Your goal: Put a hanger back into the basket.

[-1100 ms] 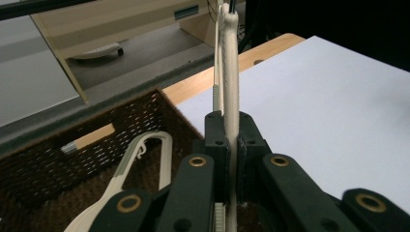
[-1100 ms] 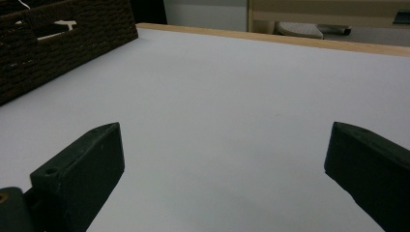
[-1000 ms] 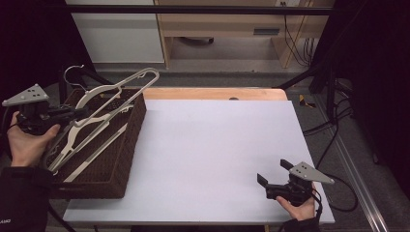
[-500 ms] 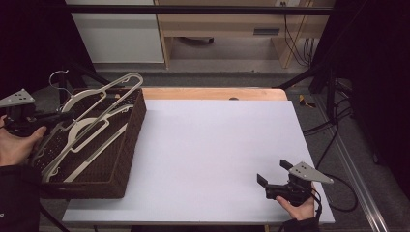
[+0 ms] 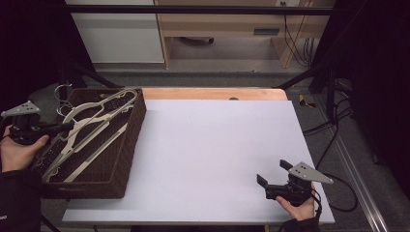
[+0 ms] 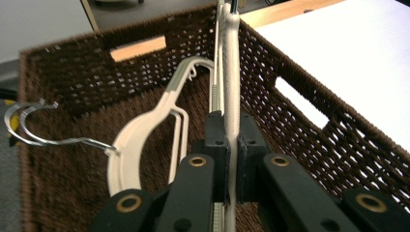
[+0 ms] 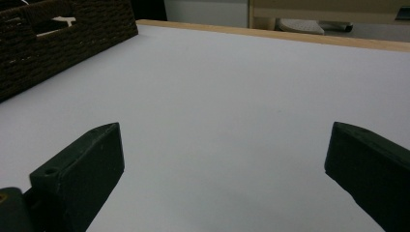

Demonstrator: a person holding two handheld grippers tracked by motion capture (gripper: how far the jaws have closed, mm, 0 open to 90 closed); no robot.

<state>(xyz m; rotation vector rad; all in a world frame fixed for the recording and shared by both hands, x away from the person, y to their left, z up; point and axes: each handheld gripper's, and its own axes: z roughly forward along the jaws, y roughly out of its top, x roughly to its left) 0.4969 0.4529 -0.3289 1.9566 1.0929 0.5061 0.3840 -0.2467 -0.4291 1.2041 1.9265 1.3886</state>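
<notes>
Left gripper view: left gripper [image 6: 231,159] clenching white hanger [image 6: 231,72] inside wicker basket [image 5: 126,159] at table's [image 5: 217,145] left edge. Looks like lowering step; next move calls for releasing grip. Right gripper [image 5: 273,180] idling agape near front-right corner.

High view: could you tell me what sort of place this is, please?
Probably a lab recording bench: a white table under a black frame, loose cables on the floor, and a wicker basket of hangers.
</notes>
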